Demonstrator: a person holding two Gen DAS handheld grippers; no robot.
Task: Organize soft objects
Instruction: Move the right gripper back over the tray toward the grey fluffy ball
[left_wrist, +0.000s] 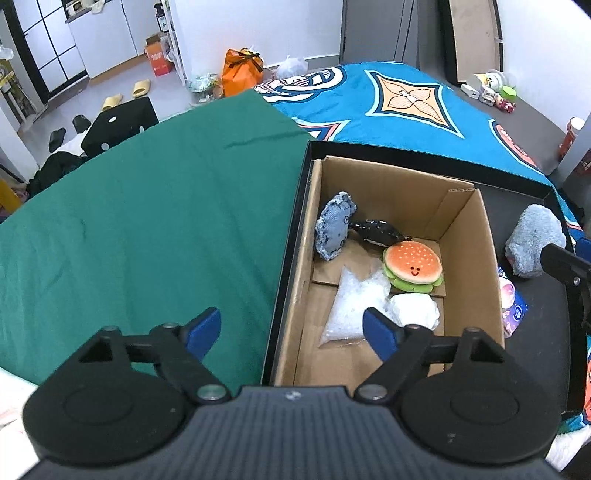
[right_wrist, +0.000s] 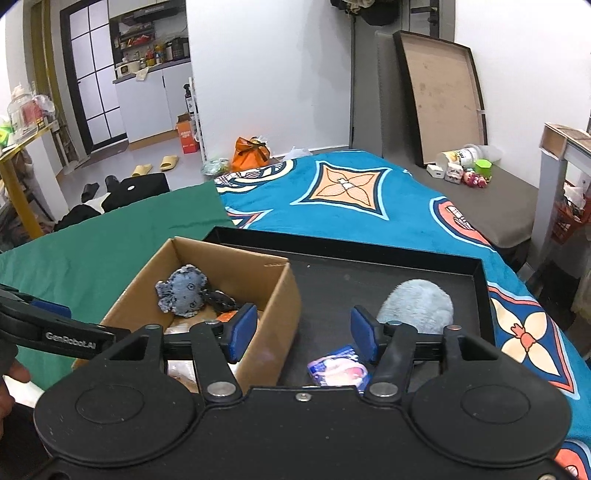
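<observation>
On green cloth (left_wrist: 147, 221), black tray (left_wrist: 291, 221).

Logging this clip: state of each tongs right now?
Left tongs: open, holding nothing.
Right tongs: open, holding nothing.

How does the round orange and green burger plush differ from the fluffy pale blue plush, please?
The round orange and green burger plush lies inside the brown cardboard box among other items; the fluffy pale blue plush sits outside it on the black tray. The burger has smooth fabric, two bright colours and a smiling face; the blue one is shaggy, single-coloured and looks larger. Neither is being gripped.
</observation>
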